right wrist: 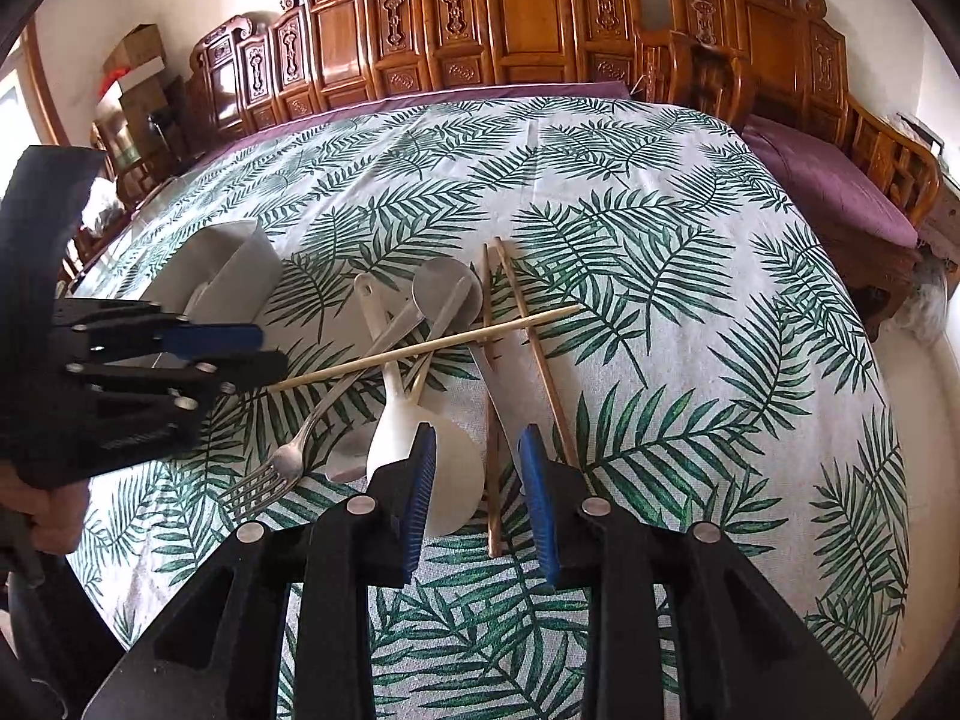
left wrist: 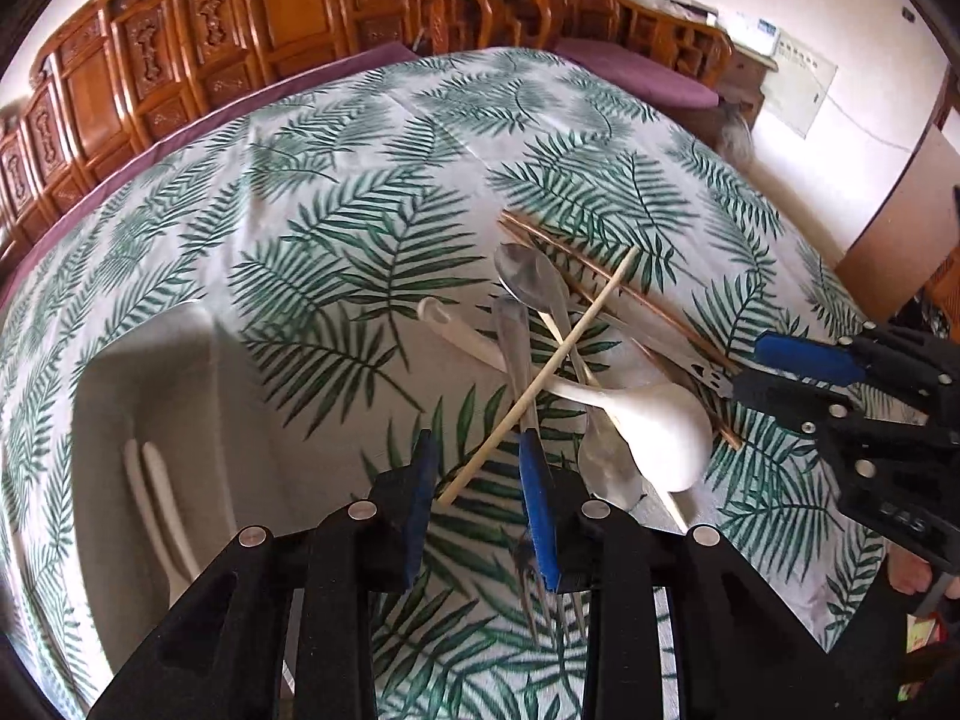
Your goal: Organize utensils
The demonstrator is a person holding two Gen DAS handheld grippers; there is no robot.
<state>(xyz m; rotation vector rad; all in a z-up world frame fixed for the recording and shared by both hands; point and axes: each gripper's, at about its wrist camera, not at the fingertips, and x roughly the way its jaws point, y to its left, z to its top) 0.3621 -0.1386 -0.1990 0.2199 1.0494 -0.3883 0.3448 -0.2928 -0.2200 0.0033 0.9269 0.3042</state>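
Note:
A heap of utensils lies on the leaf-print cloth. It holds a white plastic rice spoon, a metal spoon, a fork, a pale chopstick lying crosswise, and brown chopsticks. My right gripper hovers open over the white spoon's bowl and one brown chopstick, its pads touching neither. My left gripper is open above the pale chopstick's near end and the fork's handle, gripping nothing. Each gripper also shows in the other's view, the right gripper and the left gripper.
A grey utensil holder with white pieces inside stands left of the heap, and the holder shows behind my left gripper. Carved wooden benches with purple cushions line the table's far side. A hand grips the left tool.

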